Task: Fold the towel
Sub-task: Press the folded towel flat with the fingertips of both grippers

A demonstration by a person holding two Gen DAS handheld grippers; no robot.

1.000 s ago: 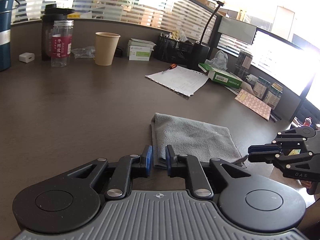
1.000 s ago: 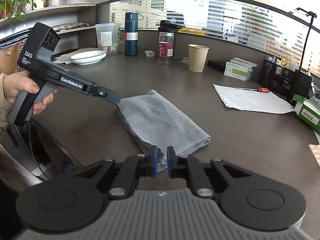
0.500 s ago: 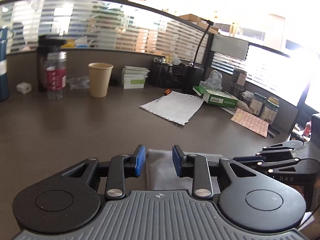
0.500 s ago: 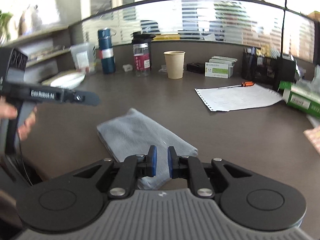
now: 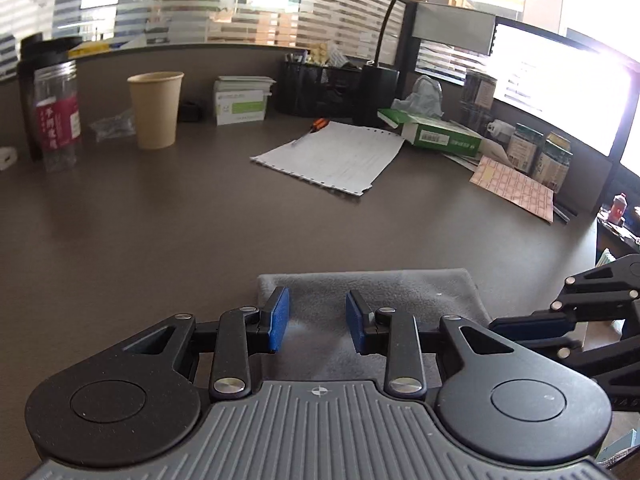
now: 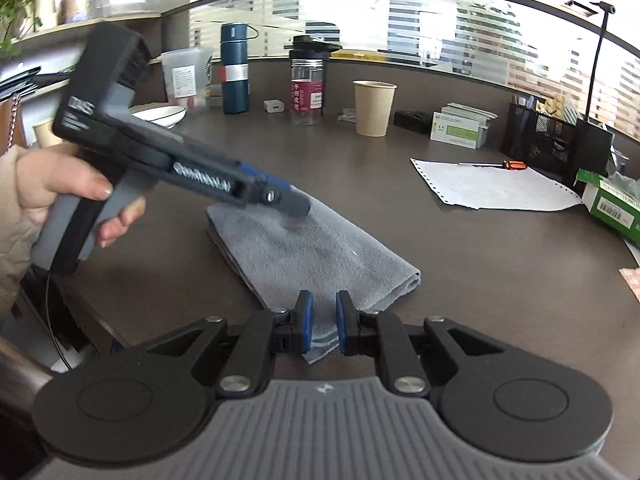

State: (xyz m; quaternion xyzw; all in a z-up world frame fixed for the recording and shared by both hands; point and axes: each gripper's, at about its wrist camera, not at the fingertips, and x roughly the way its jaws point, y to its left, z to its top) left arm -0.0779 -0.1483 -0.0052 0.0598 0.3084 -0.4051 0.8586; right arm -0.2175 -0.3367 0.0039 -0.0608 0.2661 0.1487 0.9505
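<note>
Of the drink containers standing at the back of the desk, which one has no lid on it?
The tan paper cup: its top is open, while the dark blue flask and the clear bottle with the red label both wear caps.

Left tongs [image 5: 318,322] stand with blue pads apart over the near part of the folded grey towel [image 5: 400,286], gripping nothing. Towel lies flat on the dark tabletop [image 5: 160,232]. Right tongs [image 5: 532,324] enter from the right edge, just beside the towel's right end. Farther back: paper cup [image 5: 156,110], printed sheet [image 5: 332,156], green tissue box [image 5: 432,132].
</note>
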